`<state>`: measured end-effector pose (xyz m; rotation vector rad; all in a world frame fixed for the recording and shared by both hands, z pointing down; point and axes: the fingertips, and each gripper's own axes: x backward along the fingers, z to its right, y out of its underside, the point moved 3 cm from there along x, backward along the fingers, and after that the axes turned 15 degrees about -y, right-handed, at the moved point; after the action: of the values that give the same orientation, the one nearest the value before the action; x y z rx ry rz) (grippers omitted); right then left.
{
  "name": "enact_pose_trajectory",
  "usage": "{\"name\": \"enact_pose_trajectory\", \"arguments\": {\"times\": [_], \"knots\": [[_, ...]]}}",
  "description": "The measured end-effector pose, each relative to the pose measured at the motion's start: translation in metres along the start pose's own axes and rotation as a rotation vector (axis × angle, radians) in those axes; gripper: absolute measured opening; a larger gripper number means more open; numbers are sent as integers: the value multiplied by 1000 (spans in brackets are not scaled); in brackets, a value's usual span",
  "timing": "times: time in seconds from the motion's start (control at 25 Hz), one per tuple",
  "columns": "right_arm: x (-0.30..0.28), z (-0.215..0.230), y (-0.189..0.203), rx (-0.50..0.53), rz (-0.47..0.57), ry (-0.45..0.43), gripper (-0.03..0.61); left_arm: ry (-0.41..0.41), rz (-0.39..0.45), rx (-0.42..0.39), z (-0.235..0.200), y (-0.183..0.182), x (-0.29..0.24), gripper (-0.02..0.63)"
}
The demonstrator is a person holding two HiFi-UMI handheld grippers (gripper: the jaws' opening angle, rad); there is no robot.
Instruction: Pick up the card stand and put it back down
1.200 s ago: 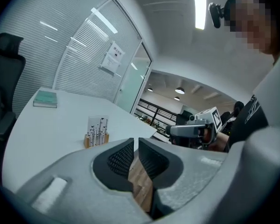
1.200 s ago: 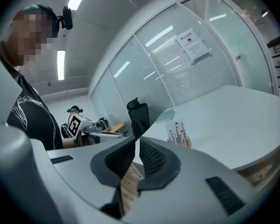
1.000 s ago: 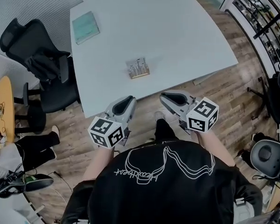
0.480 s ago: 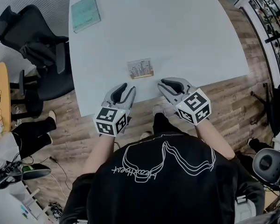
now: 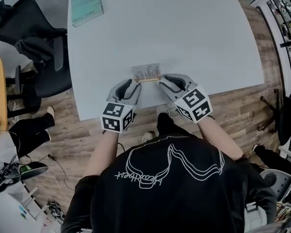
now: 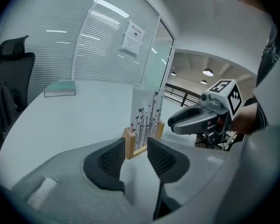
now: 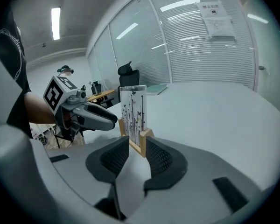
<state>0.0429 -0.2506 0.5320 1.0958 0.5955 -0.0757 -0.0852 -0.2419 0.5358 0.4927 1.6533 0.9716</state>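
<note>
I see in my head view the card stand (image 5: 146,73) upright near the bench (image 5: 194,28) edge. Left gripper view: the left hand-held gripper (image 6: 136,146) has jaws just opening, apart, with the stand's wooden end just ahead, ungripped. Right gripper view: the right hand-held gripper (image 7: 137,150) likewise.

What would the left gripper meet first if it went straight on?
Probably the card stand: its wooden end stands beyond the left gripper, whose jaws have just been opening with nothing between.

Clear card stand (image 6: 147,115): light wooden base (image 6: 129,146) partly hidden behind left gripper (image 6: 136,139), lower centre. White wall notice (image 6: 133,37): print illegible.
</note>
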Motion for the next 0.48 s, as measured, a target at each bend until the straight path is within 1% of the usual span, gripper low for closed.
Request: {"name": "enact_pose_trajectory", "arguments": {"times": [0.2, 0.48], "knots": [[-14, 10, 7, -2, -43, 7, 123, -9, -7, 9, -4, 2, -13, 135], [-28, 22, 6, 7, -46, 43, 120, -35, -12, 6, -8, 3, -26, 135]]}}
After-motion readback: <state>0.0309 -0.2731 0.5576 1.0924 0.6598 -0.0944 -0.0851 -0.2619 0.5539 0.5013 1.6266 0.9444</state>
